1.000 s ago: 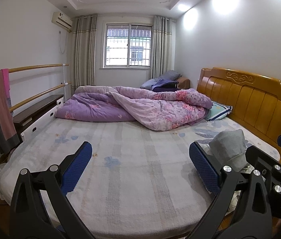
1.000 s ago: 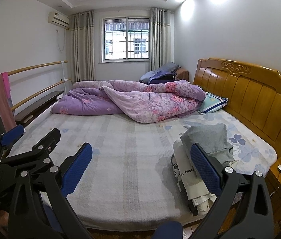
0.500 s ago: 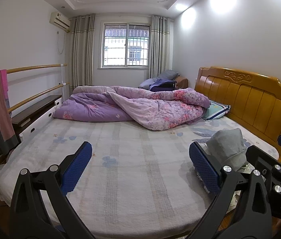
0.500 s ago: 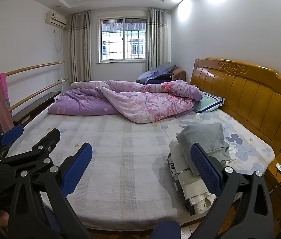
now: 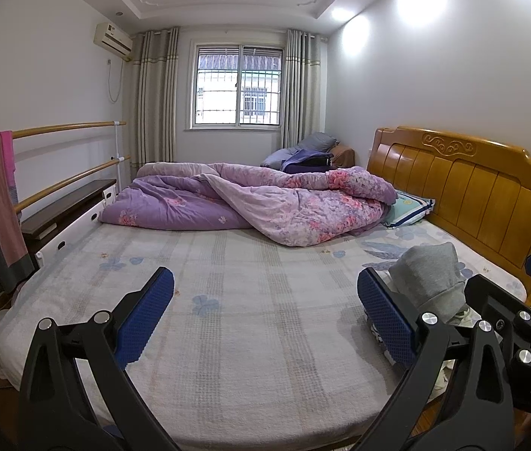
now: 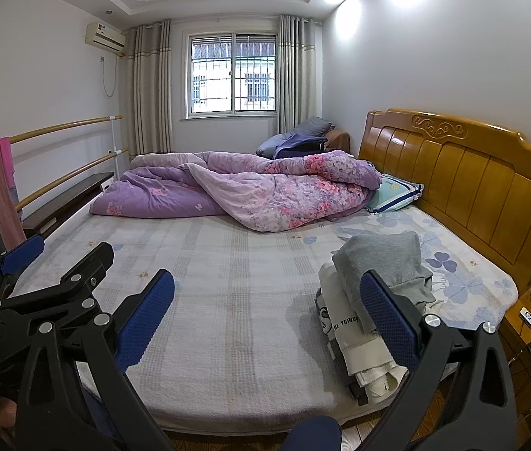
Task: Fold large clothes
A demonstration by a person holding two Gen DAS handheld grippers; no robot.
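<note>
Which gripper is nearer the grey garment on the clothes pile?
Right. The right gripper has the grey garment just beyond its right-hand pad; the left gripper sits further left, open.

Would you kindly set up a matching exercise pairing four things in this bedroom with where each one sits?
Things:
1. grey garment
2. purple quilt
3. pink towel
4. striped pillow

Places:
A. draped over the wooden rail by the left wall
B. on top of the pile of clothes at the near right of the bed
C. against the headboard, partly under bedding
D. bunched across the far side of the bed

Pairs: 1-B, 2-D, 3-A, 4-C
</note>
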